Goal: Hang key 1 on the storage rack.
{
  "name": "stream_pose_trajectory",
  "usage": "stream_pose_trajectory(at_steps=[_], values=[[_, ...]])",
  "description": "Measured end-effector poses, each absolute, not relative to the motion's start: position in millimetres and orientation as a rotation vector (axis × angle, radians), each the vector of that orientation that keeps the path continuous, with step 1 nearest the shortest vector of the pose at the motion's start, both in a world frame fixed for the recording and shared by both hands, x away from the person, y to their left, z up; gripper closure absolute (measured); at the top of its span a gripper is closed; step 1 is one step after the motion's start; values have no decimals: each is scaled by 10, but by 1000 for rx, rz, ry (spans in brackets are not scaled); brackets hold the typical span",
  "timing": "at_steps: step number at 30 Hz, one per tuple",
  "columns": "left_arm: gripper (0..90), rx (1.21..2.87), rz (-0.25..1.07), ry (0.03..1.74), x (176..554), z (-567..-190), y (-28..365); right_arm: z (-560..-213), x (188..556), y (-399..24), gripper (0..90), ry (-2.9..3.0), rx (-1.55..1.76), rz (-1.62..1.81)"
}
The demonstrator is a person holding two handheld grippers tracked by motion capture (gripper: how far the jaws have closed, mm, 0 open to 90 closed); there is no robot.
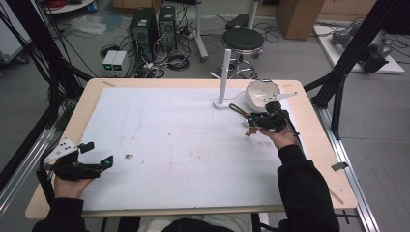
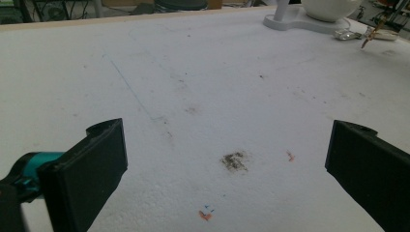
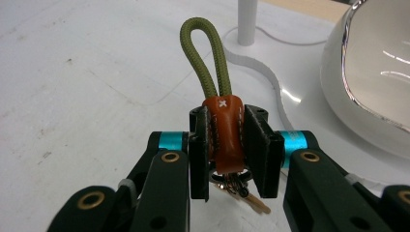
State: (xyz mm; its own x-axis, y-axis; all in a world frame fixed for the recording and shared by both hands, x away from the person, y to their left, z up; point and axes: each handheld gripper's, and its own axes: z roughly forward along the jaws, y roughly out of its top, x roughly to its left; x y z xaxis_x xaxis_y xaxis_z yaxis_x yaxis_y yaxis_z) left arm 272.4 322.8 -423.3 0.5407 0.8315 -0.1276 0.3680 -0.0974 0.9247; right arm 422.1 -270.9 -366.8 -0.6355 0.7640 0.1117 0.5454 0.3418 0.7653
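One keychain (image 3: pixel 221 133), leather tab clamped in my right gripper (image 3: pixel 227 145), cord loop at twelve o'clock, free for the stand (image 1: pixel 224 72). Left gripper (image 1: pixel 96 155) wide open, empty, resting on desk (image 1: pixel 193 140).

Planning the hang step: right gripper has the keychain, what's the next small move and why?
Probably carry the keychain toward the white post: the right gripper is clamped on its leather tab, the olive loop stands free above the jaws, and the post is close behind.
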Motion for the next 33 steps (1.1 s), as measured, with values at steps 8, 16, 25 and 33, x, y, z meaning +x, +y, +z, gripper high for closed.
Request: stream_pose_trajectory(at_steps=[8,16,25,33], values=[[17,1694,532,1017,2724,-4234,3228,-3535,4225,-2657,726,2331,1146,1200],[17,1694,531,1016,2726,-4235,3228,-3479,4225,-2592,726,2329,1130,1217],[17,1694,528,1016,2726,-4235,3227,-3284,4249,-2506,725,2308,1085,1247],[17,1695,527,1015,2728,-4236,3227,-2974,4262,-2441,725,2237,1018,1283]])
